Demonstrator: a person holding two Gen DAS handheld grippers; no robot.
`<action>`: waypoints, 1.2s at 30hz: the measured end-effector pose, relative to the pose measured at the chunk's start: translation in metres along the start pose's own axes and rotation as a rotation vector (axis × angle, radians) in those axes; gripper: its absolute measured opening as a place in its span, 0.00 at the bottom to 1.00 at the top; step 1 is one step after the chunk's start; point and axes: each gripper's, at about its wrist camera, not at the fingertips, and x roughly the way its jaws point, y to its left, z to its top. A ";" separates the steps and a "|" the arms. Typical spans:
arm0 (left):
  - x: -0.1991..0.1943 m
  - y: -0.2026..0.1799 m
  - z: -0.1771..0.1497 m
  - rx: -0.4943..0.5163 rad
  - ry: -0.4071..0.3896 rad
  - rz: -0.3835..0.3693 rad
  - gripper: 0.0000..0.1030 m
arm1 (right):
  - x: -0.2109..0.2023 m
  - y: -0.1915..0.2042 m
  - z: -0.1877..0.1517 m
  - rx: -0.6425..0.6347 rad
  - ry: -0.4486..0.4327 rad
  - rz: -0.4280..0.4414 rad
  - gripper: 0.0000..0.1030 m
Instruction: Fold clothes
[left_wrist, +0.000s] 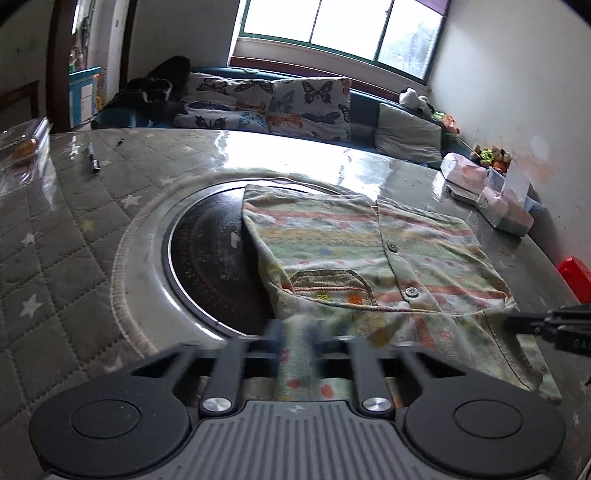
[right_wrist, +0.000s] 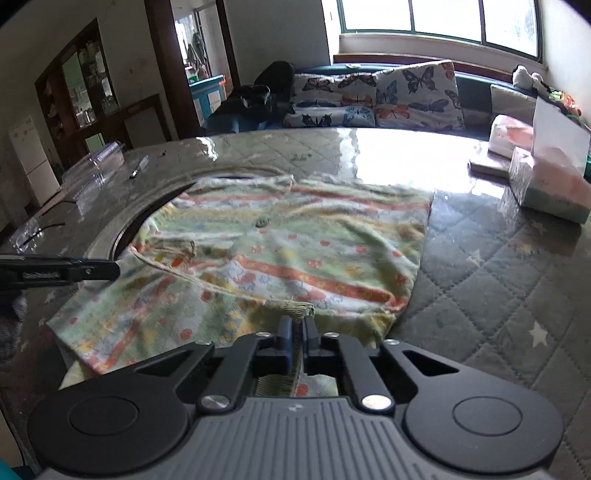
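Observation:
A small striped green, orange and yellow buttoned garment (left_wrist: 354, 251) lies on the table, partly over a round black cooktop (left_wrist: 210, 258). It also shows in the right wrist view (right_wrist: 295, 243). My left gripper (left_wrist: 300, 332) is shut on a fold of the garment's near edge, which runs back between its fingers. My right gripper (right_wrist: 298, 325) is shut on the garment's near hem. The right gripper's finger shows at the right edge of the left wrist view (left_wrist: 543, 321); the left gripper shows at the left of the right wrist view (right_wrist: 62, 271).
The table has a quilted grey star-print cover (left_wrist: 55, 258) under clear plastic. A pen (left_wrist: 93, 157) lies at the far left. Tissue packs and boxes (left_wrist: 491, 195) stand at the right, a red object (left_wrist: 576, 277) by the wall. A sofa with butterfly cushions (left_wrist: 273, 105) is behind.

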 end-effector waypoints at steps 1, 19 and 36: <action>0.000 0.002 -0.001 -0.004 -0.004 0.003 0.05 | -0.002 0.001 0.001 -0.001 -0.008 0.003 0.04; -0.027 -0.012 0.002 0.030 -0.020 -0.123 0.07 | -0.017 0.018 -0.003 -0.135 0.053 0.059 0.10; -0.065 -0.038 -0.031 0.200 0.076 -0.203 0.34 | -0.022 0.040 -0.027 -0.316 0.152 0.076 0.24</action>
